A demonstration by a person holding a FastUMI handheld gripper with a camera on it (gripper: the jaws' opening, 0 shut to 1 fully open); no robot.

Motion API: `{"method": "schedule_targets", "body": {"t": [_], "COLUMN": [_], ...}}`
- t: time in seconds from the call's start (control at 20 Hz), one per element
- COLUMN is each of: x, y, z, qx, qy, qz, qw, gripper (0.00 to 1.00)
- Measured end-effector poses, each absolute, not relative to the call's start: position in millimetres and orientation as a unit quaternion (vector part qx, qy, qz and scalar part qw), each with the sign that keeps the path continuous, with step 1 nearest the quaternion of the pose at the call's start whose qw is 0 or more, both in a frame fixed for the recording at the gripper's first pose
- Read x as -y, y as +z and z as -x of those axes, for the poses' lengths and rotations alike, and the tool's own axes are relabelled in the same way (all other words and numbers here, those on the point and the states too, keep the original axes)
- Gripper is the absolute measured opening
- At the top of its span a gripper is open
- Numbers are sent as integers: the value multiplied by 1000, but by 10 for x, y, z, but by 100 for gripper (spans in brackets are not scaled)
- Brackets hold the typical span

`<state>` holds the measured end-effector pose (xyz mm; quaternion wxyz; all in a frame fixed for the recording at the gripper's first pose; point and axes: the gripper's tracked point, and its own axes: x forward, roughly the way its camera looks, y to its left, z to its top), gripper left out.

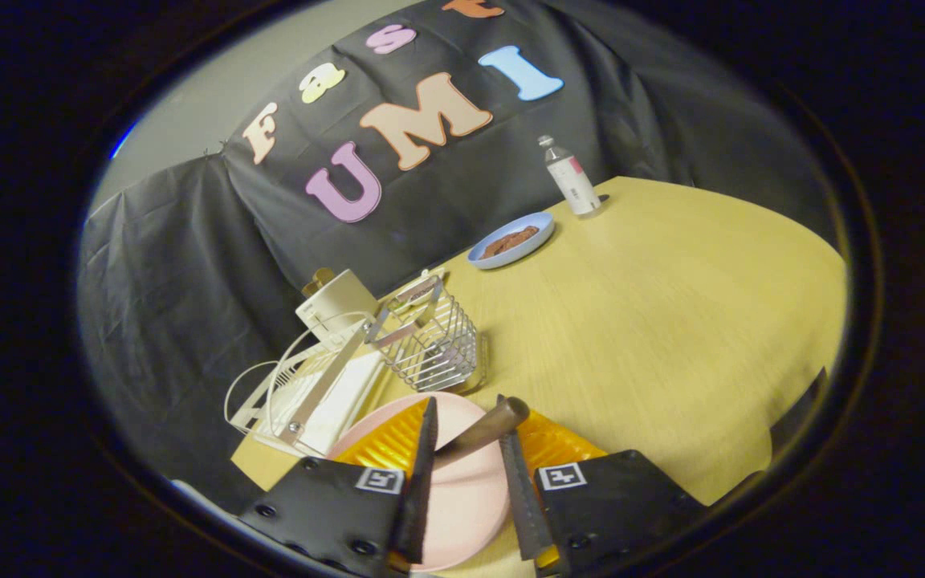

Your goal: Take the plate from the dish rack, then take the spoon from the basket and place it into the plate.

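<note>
My gripper hangs tilted over a pink plate, which lies on the wooden table just under the fingers. A spoon with a brown handle crosses the gap between the two fingers, and both press on it. The handle's end sticks out past the right fingertip; the spoon's bowl is hidden behind the left finger. Just beyond the fingertips stands the wire basket. The white dish rack sits to the basket's left, at the table's edge.
A blue plate with brown food lies farther back on the table, with a plastic bottle standing behind it near the cloth wall. A small white box stands behind the rack. Bare tabletop stretches to the right.
</note>
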<state>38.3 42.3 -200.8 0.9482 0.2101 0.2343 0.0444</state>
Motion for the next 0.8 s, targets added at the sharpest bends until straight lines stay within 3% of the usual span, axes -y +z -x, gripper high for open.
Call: {"method": "schedule_targets", "body": {"t": [0.35,0.55,0.8], "x": [1,124,-173], "y": [-1880,-1358,-793], "z": [-374,-265,-6], "qx": [-207,-136,-74], "qy": [-29,-55,-15], "qz": [-84,2,0], "qw": [974,989,997], "gripper": [100,100,100]}}
